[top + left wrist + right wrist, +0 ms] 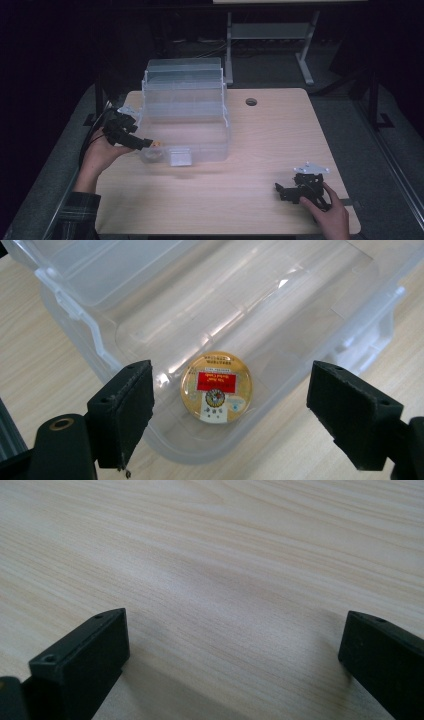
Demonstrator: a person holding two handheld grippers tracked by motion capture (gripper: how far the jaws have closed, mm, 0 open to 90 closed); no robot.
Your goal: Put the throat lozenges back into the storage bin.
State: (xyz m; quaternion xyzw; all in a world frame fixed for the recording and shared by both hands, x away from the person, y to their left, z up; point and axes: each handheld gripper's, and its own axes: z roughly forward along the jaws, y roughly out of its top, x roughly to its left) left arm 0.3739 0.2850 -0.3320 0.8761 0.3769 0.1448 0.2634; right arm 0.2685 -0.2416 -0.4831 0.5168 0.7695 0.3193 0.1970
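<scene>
**Still loose: a round tin in the clear box**

From above, the left tongs [150, 143] hover at the clear box's [185, 120] near corner; the right tongs [286, 194] rest released on the tabletop [250, 165].

Between the left tongs' spread jaws lies a gold tin [216, 386], on the box floor. It looks light, stiff and slippery; gripping across its rim seems best.

The right tongs' view has bare wood ahead.

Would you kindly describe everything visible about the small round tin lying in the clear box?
The round tin is a flat gold-coloured disc, seemingly metal, with a glossy top bearing a red label and small print too fine to read. It lies flat, lid up, on the floor of the clear plastic box, near its front corner. The left gripper hangs above it, jaws wide apart, touching nothing. Nothing but the box floor touches it.
</scene>
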